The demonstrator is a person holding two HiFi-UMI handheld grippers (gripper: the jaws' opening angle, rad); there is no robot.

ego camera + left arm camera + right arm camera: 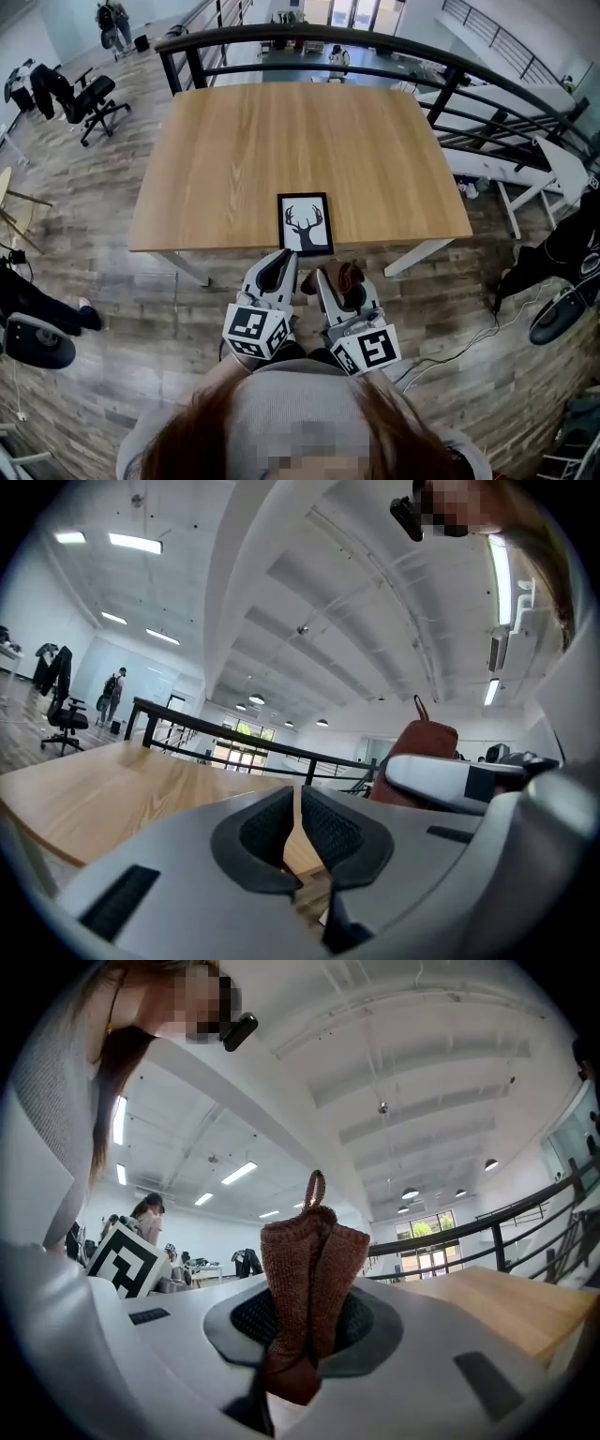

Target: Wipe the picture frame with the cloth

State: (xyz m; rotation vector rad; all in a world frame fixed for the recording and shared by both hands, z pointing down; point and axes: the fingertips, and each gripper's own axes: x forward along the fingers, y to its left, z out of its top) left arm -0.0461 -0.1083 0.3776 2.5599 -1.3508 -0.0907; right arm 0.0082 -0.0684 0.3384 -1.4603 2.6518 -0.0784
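Left gripper: jaws together, pads nearly meeting along a thin slit.
Left pose: pointing level at the frame, tip just short of the frame's near left corner, marker cube trailing back at the person's chest.
Right gripper: clamped on the cloth, a folded brown knit that stands up between the pads with a small loop on top.
Right pose: level, side by side with the left and parallel to it, tip just short of the frame's near right corner; its cube is also back by the chest.
Frame: black border, white picture of a dark deer head with antlers; lies flat at the near edge of the table, apart from both grippers.
Table: light wood, spreads out beyond the frame.
Railing: black, curves well beyond the frame, past the far table edge.
Chair: black office chair, far off to the frame's far left.
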